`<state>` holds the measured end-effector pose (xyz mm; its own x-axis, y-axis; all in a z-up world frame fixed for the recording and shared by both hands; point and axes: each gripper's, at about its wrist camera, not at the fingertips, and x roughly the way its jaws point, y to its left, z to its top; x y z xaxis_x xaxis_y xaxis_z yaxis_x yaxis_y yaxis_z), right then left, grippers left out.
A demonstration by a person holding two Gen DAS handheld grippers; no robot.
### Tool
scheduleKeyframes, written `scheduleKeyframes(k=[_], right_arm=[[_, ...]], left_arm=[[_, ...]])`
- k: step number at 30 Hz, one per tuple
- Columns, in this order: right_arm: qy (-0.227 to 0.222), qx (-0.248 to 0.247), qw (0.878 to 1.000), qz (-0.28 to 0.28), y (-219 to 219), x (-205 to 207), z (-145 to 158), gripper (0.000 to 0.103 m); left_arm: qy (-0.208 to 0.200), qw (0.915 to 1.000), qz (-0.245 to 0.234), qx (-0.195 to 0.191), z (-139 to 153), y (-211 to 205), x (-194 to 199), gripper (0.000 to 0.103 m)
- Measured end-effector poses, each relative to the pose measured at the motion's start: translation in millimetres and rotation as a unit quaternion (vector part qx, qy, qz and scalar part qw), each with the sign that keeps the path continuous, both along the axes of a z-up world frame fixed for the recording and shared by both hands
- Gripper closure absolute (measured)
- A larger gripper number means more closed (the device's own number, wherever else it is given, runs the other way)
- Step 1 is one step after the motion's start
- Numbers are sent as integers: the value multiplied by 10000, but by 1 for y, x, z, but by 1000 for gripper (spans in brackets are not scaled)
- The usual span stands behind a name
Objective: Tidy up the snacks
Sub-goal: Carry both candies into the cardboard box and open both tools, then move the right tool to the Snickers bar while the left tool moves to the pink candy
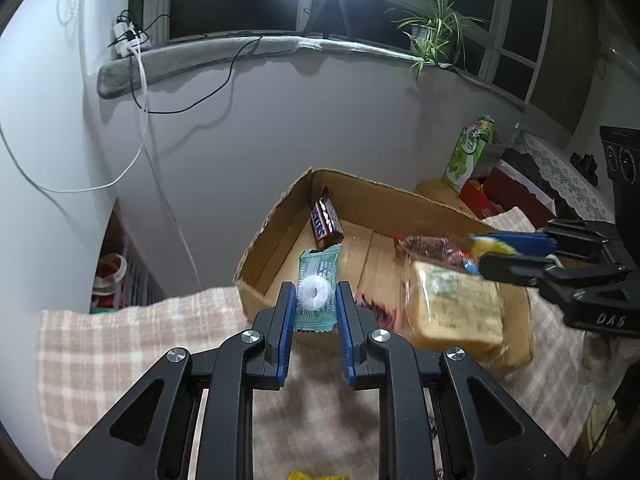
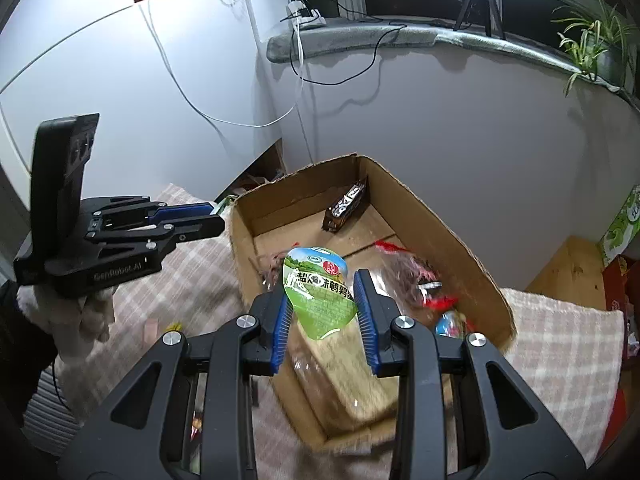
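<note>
My left gripper (image 1: 314, 298) is shut on a small teal candy packet (image 1: 318, 280) with a white ring sweet in it, held at the near edge of the open cardboard box (image 1: 272, 220). My right gripper (image 2: 322, 294) is shut on a green snack pouch (image 2: 318, 288) with Chinese print, held above the box (image 2: 440, 216). In the box lie a Snickers bar (image 1: 326, 218), a bagged bread loaf (image 1: 456, 306) and a dark wrapped snack (image 1: 430, 246). The right gripper also shows in the left wrist view (image 1: 492, 252), and the left gripper in the right wrist view (image 2: 218, 220).
The box stands on a pink checked cloth (image 1: 120, 340). A green carton (image 1: 468, 156) and a red box (image 1: 500, 192) stand at the right on a wooden top. A yellow wrapper (image 1: 316, 475) lies on the cloth below my left gripper. White wall and cables lie behind.
</note>
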<state>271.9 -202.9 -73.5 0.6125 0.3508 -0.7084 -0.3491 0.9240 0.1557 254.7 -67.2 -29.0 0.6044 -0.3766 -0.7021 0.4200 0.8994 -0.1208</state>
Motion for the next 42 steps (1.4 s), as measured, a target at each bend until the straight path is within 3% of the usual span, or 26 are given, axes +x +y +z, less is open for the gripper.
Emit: scheduleKeyframes(k=[18, 20, 21, 22, 23, 24, 36, 42], right_arm=[[124, -271, 9996, 10, 18, 45, -22, 71], [-12, -254, 9997, 6, 18, 44, -23, 69], [-89, -228, 9997, 1, 18, 43, -22, 66], [-153, -207, 9997, -8, 18, 43, -22, 54], [-189, -220, 9996, -32, 18, 42, -21, 44], [-230, -223, 9995, -51, 17, 41, -20, 43], [-336, -156, 9993, -65, 15, 20, -6, 43], [-424, -214, 9989, 48, 22, -11, 0, 43]], left_arm=[[216, 9996, -21, 179, -17, -18, 23, 83], [234, 9995, 8, 218, -17, -19, 23, 70], [229, 9995, 32, 209, -16, -19, 23, 53], [184, 9996, 54, 194, -15, -18, 22, 49], [169, 9997, 55, 191, -14, -18, 22, 49], [170, 9997, 43, 188, -13, -18, 21, 49], [-10, 9997, 113, 217, 5, -6, -1, 49], [-82, 9996, 141, 220, 14, 5, -24, 49]])
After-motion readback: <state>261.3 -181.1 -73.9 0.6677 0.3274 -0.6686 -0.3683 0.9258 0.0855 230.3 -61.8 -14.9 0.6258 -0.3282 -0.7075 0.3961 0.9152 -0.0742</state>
